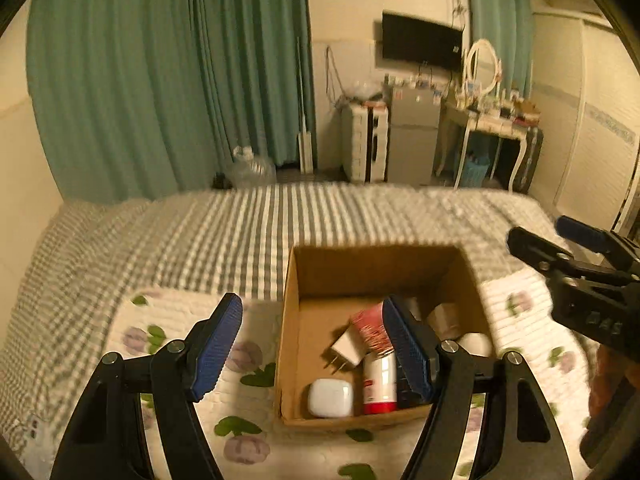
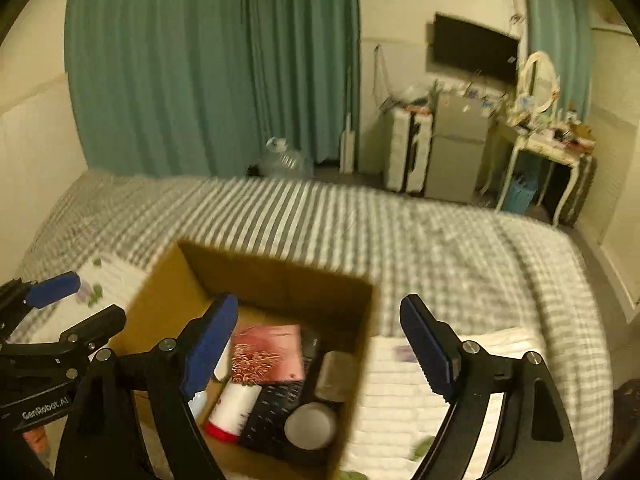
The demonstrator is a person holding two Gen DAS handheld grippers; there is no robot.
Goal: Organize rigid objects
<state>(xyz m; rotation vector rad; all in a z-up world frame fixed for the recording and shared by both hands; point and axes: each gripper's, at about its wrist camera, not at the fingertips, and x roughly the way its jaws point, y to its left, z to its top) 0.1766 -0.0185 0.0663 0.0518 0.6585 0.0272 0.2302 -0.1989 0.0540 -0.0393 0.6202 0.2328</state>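
My left tool (image 1: 312,346) is wide open and holds nothing. Its left finger hangs over the flowered white mat (image 1: 256,364), and its right finger stands over the open cardboard box (image 1: 288,320). My right tool (image 2: 318,350) is also wide open and empty. Its left finger is above the inside of the box (image 2: 360,344), and its right finger is above the white mat (image 2: 396,412) beside the box.

The box sits on the mat, on top of the bed (image 1: 240,228) with a grey and white checked cover. Inside the box I see, in the left wrist view, a white earbud case (image 1: 330,397) near the front wall, a white plug adapter (image 1: 349,347) behind it, and a red and white bottle (image 1: 379,384) lying just beside them. A reddish packet (image 1: 370,326) leans above the bottle. In the right wrist view the same reddish packet (image 2: 267,354) lies over the bottle (image 2: 234,410), next to a black keypad object (image 2: 276,408), a grey round lid (image 2: 310,425) and a grey block (image 2: 337,374). What these last things are exactly I cannot tell, because the picture is blurred.

Behind the bed hang green curtains (image 1: 160,80). Further right are a small fridge (image 1: 414,136), a black screen (image 1: 422,42) on the wall and a white dressing table (image 1: 492,128) with a mirror.
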